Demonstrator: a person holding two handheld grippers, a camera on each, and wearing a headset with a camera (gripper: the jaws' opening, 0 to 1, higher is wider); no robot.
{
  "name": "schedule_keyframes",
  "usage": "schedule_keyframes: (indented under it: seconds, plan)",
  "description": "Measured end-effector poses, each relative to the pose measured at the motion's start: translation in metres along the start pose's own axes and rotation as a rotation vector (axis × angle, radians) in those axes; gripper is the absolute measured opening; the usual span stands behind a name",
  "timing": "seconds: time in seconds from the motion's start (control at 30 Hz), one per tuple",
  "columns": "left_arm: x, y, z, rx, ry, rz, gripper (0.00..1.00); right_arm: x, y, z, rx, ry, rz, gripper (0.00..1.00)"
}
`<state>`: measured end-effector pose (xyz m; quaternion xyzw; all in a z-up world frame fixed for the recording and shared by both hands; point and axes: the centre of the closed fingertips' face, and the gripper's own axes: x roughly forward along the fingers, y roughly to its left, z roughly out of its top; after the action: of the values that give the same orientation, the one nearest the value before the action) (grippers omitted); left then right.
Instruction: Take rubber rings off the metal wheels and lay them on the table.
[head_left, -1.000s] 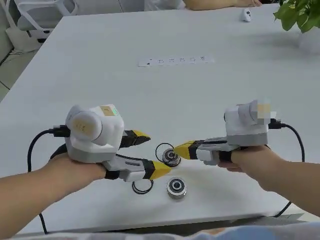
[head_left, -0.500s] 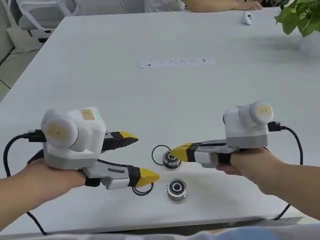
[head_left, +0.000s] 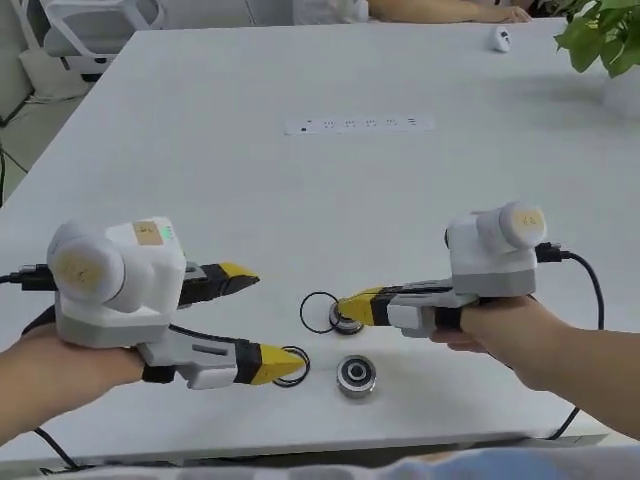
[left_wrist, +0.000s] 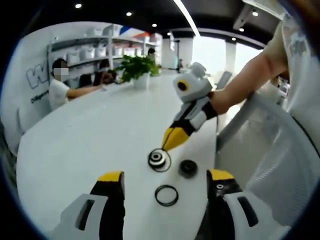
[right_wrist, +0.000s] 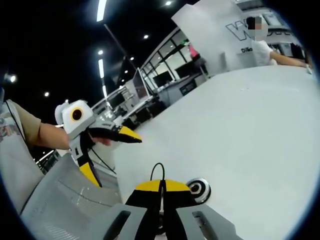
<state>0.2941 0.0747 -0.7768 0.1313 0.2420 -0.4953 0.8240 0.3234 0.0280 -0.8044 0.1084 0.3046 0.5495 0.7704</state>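
**Bench** (head_left: 300, 200): white, large. All task items lie close to its near edge, about mid-length.

**Item 1, metal wheel** (head_left: 345, 322): lies flat, just under the tips of the right hand-held gripper.

**Item 2, rubber ring** (head_left: 304, 314): thin black loop, pulled off-centre. It reaches out from the wheel toward the bench's left end, with the wheel at its right side.

**Item 3, second metal wheel** (head_left: 356, 375): lies flat, nearer the near edge than item 1 and apart from it. Dark band around it.

**Item 4, loose rubber ring** (head_left: 306, 364): flat on the bench, just left of item 3, at the tip of the left gripper's nearer jaw.

**Right hand-held gripper** (head_left: 348, 305): jaws pressed together, pinching item 2. In the right gripper view the black loop rises from between the yellow tips.

**Left hand-held gripper** (head_left: 258, 318): jaws spread wide, holding nothing, above the bench left of the wheels.

**Other:** power strip (head_left: 358, 124) mid-bench; potted plant (head_left: 600, 35) at the far right corner.
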Motion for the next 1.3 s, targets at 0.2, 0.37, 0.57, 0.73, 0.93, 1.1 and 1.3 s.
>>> schedule_keyframes:
  seconds: [0.2, 0.37, 0.57, 0.73, 0.93, 1.1, 1.3]
  plan:
    - [-0.008, 0.002, -0.004, -0.007, 0.001, 0.013, 0.68, 0.002, 0.003, 0.001, -0.001, 0.006, 0.012, 0.0]
    - [-0.013, 0.004, -0.006, -0.011, -0.001, 0.024, 0.69, 0.006, 0.01, -0.001, -0.004, 0.016, 0.025, 0.0]
    - [-0.017, 0.004, -0.009, -0.008, 0.003, 0.03, 0.71, 0.012, 0.018, -0.003, -0.005, 0.033, 0.043, 0.0]
    - [-0.022, 0.006, -0.011, -0.012, 0.002, 0.039, 0.72, 0.016, 0.021, -0.007, -0.006, 0.053, 0.058, 0.0]
    - [-0.026, 0.007, -0.016, -0.019, 0.006, 0.047, 0.72, 0.023, 0.024, -0.012, -0.008, 0.08, 0.072, 0.0]
    - [-0.029, 0.007, -0.018, -0.026, 0.006, 0.051, 0.72, 0.027, 0.025, -0.017, -0.004, 0.103, 0.083, 0.0]
    - [-0.033, 0.01, -0.019, -0.031, 0.002, 0.06, 0.72, 0.034, 0.024, -0.024, -0.003, 0.138, 0.085, 0.0]
